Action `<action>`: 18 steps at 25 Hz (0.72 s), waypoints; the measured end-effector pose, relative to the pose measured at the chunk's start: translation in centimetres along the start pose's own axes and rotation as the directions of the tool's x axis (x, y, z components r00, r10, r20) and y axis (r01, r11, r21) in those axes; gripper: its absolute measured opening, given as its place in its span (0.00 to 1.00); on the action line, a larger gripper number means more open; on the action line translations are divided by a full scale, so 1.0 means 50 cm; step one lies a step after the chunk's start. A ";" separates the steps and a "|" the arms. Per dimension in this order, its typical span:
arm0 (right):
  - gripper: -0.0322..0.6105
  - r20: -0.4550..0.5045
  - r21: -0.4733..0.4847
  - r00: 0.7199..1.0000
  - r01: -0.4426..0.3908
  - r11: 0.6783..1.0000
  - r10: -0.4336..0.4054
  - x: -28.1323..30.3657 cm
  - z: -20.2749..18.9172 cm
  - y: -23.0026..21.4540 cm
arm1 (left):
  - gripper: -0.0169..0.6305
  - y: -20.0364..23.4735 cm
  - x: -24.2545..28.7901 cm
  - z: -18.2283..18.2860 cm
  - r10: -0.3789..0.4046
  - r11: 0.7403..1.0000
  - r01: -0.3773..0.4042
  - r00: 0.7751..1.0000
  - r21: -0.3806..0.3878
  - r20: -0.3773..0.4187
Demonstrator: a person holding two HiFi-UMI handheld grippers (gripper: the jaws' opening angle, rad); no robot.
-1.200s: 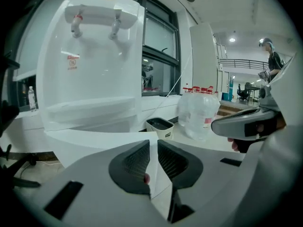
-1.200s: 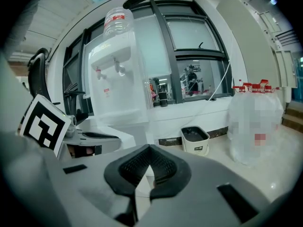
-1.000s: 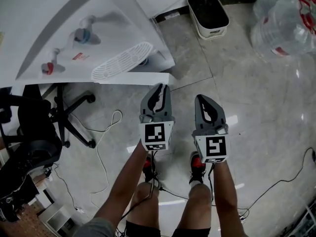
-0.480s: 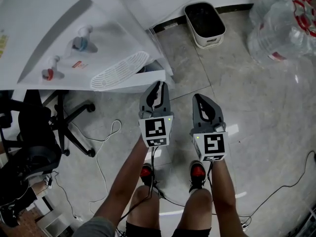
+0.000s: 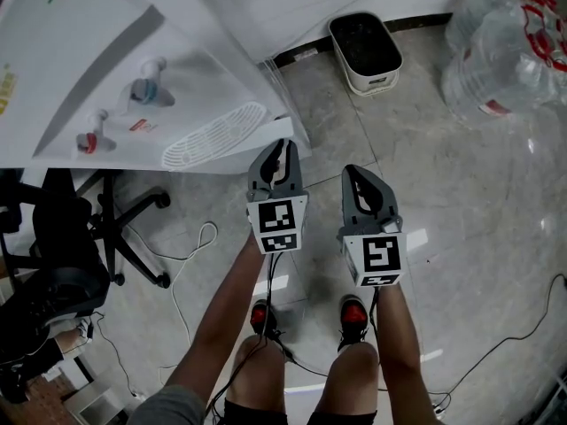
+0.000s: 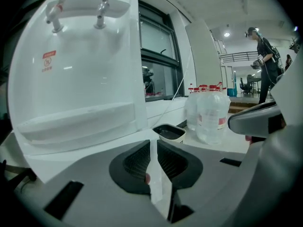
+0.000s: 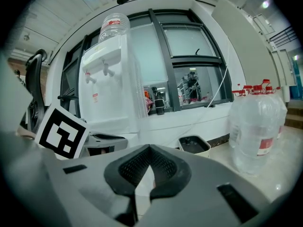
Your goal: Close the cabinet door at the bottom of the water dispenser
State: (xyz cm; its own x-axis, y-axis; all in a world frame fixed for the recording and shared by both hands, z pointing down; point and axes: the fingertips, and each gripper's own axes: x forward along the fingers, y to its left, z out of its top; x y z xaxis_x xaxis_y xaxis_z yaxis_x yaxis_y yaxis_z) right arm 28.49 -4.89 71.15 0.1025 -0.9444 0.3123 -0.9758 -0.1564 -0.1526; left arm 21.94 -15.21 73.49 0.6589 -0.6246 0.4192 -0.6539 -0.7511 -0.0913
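A white water dispenser (image 5: 133, 51) with two taps and a slotted drip tray (image 5: 213, 135) fills the upper left of the head view. A white panel (image 5: 288, 104) juts out at its lower right beside the tray; it looks like the cabinet door, swung outward. My left gripper (image 5: 279, 149) hovers just below the tray's right end, with a narrow slit between its jaws and nothing in it. My right gripper (image 5: 354, 177) sits beside it over the floor, tips together and empty. The left gripper view faces the dispenser (image 6: 80, 70) front; the right gripper view shows the dispenser (image 7: 111, 89) farther off.
A dark-lined white bin (image 5: 365, 50) stands against the wall behind the grippers. Large water jugs (image 5: 505, 51) crowd the upper right. An office chair (image 5: 71, 237) and a loose white cable (image 5: 190, 255) lie on the left. A person (image 6: 265, 56) stands far off.
Both grippers have drifted forward toward the dispenser, and the feet below have stepped forward with them. Neither gripper's jaws have changed.
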 end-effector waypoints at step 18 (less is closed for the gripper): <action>0.07 0.008 -0.009 1.000 0.030 0.999 -0.030 -0.009 0.003 -0.019 | 0.13 0.054 0.046 0.000 0.071 0.997 -0.071 0.997 0.018 -0.005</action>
State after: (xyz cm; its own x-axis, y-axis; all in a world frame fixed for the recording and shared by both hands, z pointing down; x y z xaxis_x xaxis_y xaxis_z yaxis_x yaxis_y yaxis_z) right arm 29.41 -4.37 71.03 0.1337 -0.9417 0.3088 -0.9739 -0.1825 -0.1347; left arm 21.69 -18.69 74.23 0.6091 -0.6752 0.4160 -0.6922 -0.7086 -0.1366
